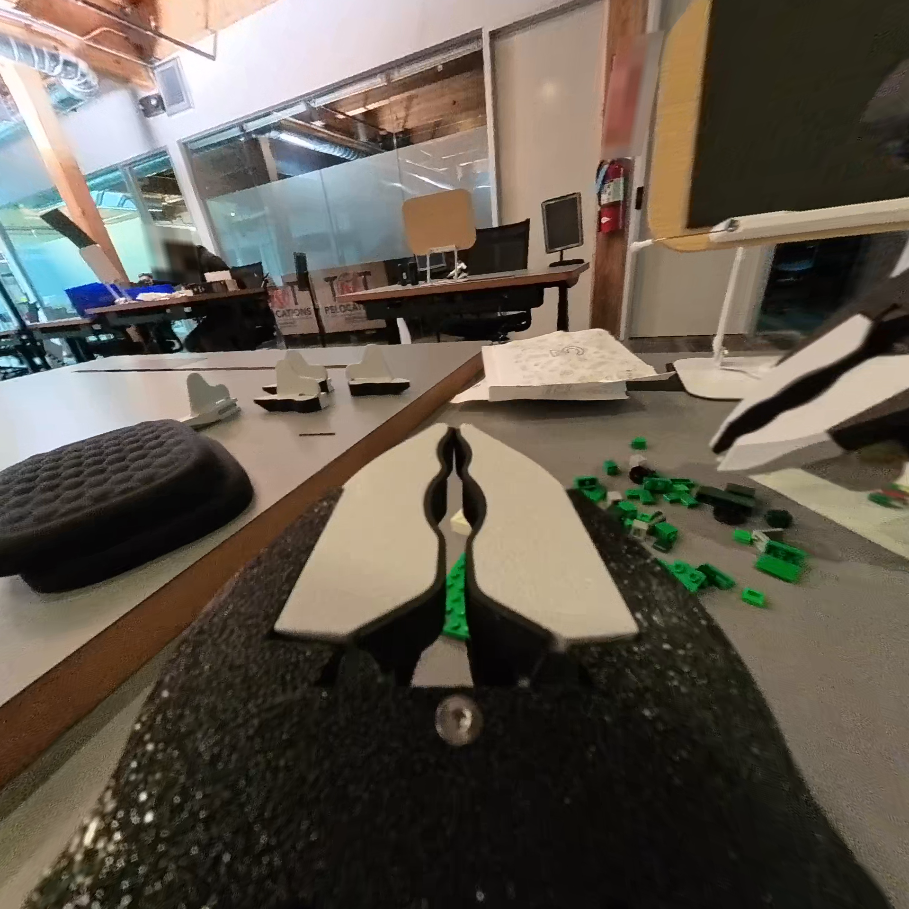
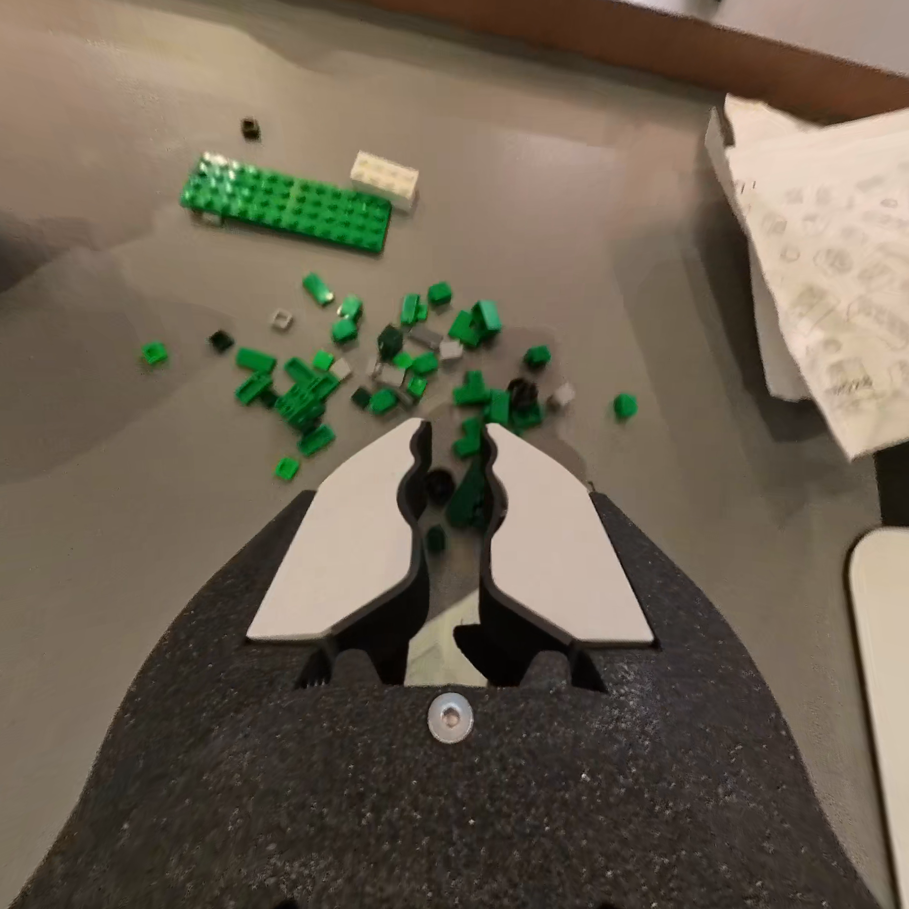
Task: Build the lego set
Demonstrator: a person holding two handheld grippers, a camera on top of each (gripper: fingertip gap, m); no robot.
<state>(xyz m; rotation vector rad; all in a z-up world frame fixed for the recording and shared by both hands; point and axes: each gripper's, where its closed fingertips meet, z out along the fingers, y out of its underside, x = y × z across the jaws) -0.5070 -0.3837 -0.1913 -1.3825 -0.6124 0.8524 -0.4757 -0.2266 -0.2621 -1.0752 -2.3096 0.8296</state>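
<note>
The right gripper is hovering low over the loose pile of small green, grey and black pieces on the grey table, its fingers standing a little apart with nothing clamped; a dark green piece and a black round piece are showing through the gap, lying on the table beneath. The step in hand looks like choosing one piece from the pile. To do it well, the fingers should be coming down around a piece that is lying clear of its neighbours, closing across its short sides and lifting straight up, so that the touching pieces are not dragged along. The view is blurred, so slowing before closing would help.

The left gripper is sitting with its fingertips together or nearly so; no piece is held at the tips. Lower in the gap, the plate and a white piece are showing on the table below it, not gripped.

From the right wrist view the plate is lying flat, studs up, beyond the pile and well apart from the right gripper. Its long axis is running left to right across that view, slightly tilted, the right end dropping toward the camera. A white brick is touching its far right corner, lying along the same line. A paper bag is resting at the right.
</note>
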